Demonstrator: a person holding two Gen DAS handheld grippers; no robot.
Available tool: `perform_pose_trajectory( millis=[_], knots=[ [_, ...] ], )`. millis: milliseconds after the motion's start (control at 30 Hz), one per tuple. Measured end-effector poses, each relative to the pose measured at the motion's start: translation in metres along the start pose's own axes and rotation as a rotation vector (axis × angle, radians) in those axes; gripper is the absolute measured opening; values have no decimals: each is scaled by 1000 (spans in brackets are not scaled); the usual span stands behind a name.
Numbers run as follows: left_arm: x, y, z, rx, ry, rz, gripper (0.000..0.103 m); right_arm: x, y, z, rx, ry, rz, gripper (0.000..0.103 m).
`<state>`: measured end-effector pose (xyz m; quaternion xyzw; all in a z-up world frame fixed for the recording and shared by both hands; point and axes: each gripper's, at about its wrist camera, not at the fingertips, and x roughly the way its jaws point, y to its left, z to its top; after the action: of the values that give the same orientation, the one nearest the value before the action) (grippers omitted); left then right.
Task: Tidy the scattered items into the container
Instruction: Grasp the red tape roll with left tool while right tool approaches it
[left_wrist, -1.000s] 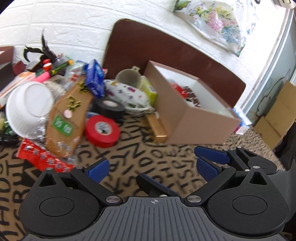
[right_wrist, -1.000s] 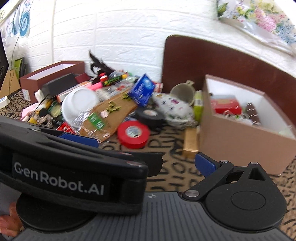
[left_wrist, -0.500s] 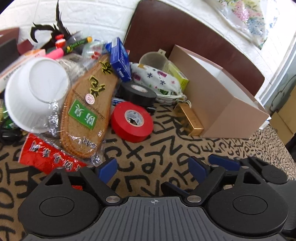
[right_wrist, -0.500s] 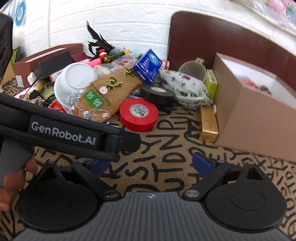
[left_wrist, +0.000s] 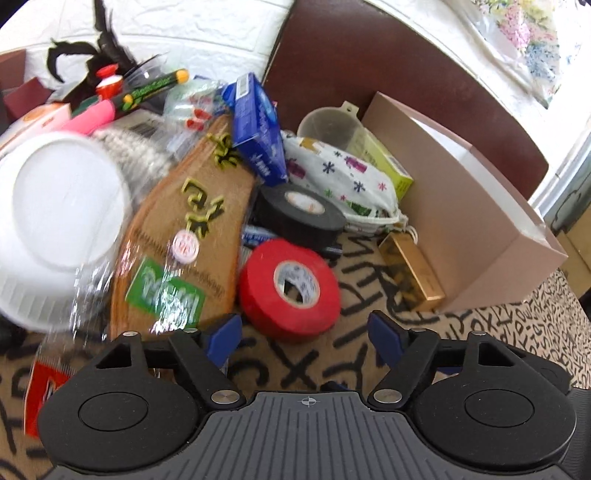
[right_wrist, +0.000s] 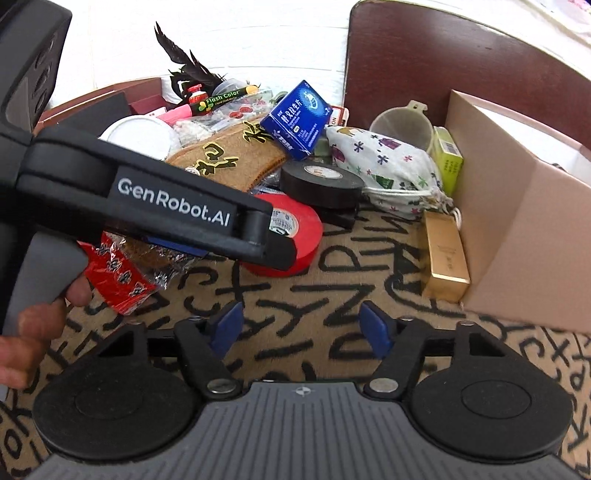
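The red tape (left_wrist: 289, 289) lies flat on the lettered tabletop (left_wrist: 303, 365), hole up, at the near edge of the clutter. It looks like a stiff, fairly light ring with a smooth, slightly slick outer band; it should not crush or break. The surest hold is probably across the outside, one finger on each side of the roll, or one finger down the hole and one on the outer wall. Lifting it flat should keep it from rolling.

The left hand-held gripper (left_wrist: 306, 339) is released, jaws spread wide, with the tape just beyond and between its blue fingertips (left_wrist: 223, 338), a little left of centre. No contact with the roll can be seen. In the right wrist view the same gripper (right_wrist: 258, 236) reaches in from the left and covers the tape's (right_wrist: 295, 229) near-left part, so contact cannot be judged there.

The right hand-held gripper (right_wrist: 301, 328) is also released and holds nothing; it hangs over bare tabletop, with the tape well ahead and to its left.

Just behind the tape sits the black tape (left_wrist: 299, 216), touching or nearly so, and the insole (left_wrist: 184, 236) lies close on its left. The box (left_wrist: 469, 229), open at the top, stands to the right, with the gold bar (left_wrist: 410, 275) against its near-left wall. The carry looks short: up, right and over the box wall.
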<state>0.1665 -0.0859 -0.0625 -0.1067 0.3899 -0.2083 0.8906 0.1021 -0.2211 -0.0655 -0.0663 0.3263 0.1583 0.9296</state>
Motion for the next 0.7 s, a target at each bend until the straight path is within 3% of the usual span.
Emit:
perform_pose_trajectory(
  millis=[300,500,600,633,700],
  knots=[
    [14,11,19,-52,12,-17,79,27,1,17,-25,-9,39,71],
    [26,6,24,-19,28,15,77,44,2,26,-35,-21,45,72],
    [27,1,26,3,49,58,67,48,3,28,-30,-22,43,74],
    [27,2,26,0,63,65,55,47,2,28,-25,-22,42,73],
    [27,7,24,-36,91,45,50,44,0,27,-15,-16,38,73]
  ],
)
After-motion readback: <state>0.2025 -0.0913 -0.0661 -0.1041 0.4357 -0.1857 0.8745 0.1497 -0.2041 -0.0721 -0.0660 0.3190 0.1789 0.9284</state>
